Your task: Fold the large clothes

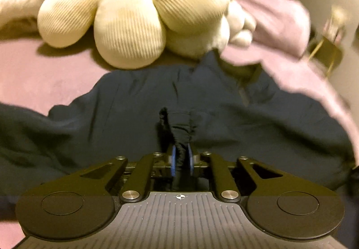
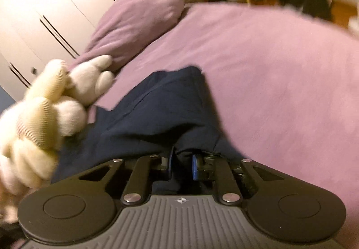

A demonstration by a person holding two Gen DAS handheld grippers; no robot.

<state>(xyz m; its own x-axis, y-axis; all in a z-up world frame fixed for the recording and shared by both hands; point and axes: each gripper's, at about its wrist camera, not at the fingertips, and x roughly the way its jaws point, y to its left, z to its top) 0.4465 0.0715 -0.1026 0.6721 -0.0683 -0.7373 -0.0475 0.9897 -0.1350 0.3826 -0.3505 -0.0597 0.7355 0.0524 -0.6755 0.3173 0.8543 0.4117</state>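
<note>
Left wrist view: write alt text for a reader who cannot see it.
The left gripper is shut on a bunched fold of a dark navy garment spread across a purple bedsheet. Beyond it lie a cream flower-shaped plush cushion and a purple pillow.

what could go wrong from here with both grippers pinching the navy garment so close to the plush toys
1. The left gripper pinches only a thin bunched ridge of the navy garment; a pull might slip it free.
2. The cream plush flower lies right at the garment's far edge, so a fold could catch or drag it.
3. The right gripper holds rumpled cloth beside the white plush toy; the fold may come out uneven.
</note>
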